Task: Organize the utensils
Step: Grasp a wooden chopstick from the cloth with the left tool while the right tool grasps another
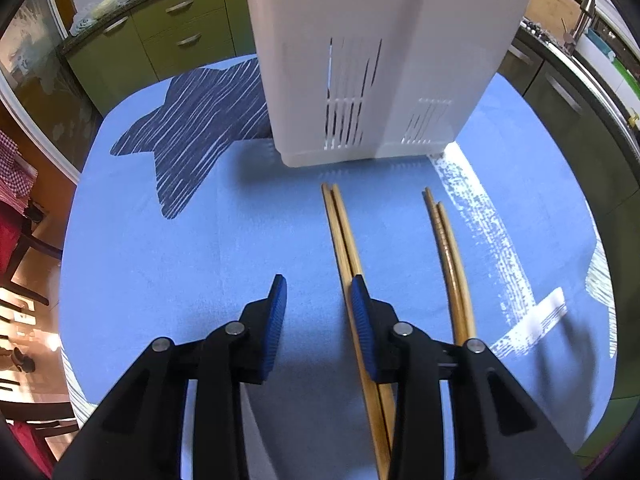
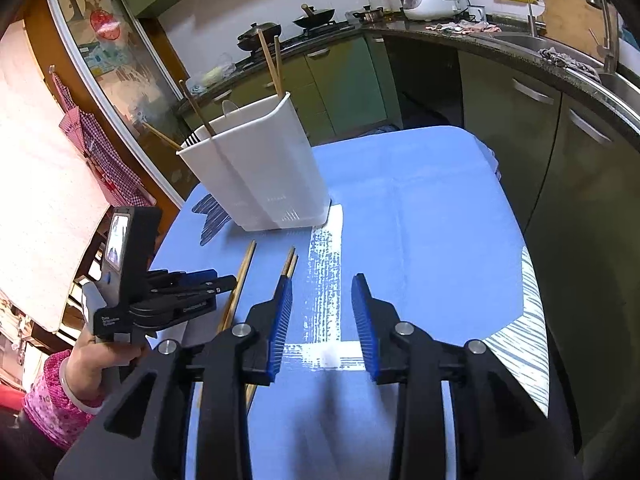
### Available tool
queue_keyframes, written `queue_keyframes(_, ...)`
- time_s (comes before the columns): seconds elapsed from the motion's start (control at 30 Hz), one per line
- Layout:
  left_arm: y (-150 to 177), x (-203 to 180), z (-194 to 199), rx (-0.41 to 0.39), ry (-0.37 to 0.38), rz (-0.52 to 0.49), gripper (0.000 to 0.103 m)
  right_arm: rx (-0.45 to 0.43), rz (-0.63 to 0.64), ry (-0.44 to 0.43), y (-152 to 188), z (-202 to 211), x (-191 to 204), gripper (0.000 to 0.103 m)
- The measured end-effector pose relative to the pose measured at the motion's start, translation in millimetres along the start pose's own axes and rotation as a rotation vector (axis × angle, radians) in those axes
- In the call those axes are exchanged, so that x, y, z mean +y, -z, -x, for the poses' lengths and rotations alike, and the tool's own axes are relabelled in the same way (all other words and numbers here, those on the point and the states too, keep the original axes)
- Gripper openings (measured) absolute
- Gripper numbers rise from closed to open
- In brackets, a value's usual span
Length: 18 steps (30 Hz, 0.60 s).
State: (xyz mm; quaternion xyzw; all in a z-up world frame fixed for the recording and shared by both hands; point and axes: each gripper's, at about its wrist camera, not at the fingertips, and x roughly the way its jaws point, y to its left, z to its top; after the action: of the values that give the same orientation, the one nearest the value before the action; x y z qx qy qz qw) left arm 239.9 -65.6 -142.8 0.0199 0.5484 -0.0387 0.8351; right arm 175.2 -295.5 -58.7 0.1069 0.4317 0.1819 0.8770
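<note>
Two pairs of wooden chopsticks lie on the blue tablecloth (image 1: 160, 272) in front of a white slotted utensil holder (image 1: 372, 64). My left gripper (image 1: 319, 292) is open over bare cloth. The nearer pair (image 1: 340, 224) runs under its right finger, and the darker pair (image 1: 450, 248) lies further right. In the right wrist view, my right gripper (image 2: 323, 284) is open above a white printed stripe. Its left finger sits beside the tips of one pair (image 2: 290, 262), and the other pair (image 2: 244, 272) is by the left gripper (image 2: 222, 282). The holder (image 2: 260, 176) has chopsticks (image 2: 272, 60) and fork tines standing in it.
A hand in a pink sleeve (image 2: 60, 392) holds the left gripper at the table's left edge. A dark blue star print (image 1: 200, 128) lies left of the holder. Green cabinets (image 2: 344, 80) and a dark counter with a sink (image 2: 560, 52) ring the table behind and to the right.
</note>
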Motion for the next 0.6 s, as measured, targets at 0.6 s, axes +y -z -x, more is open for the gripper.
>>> queue_keyframes(0.6,-7,-15,-7,0.039,-0.004,-0.035,0.008,0.011,-0.015,-0.022,3,-1,-3,0.032)
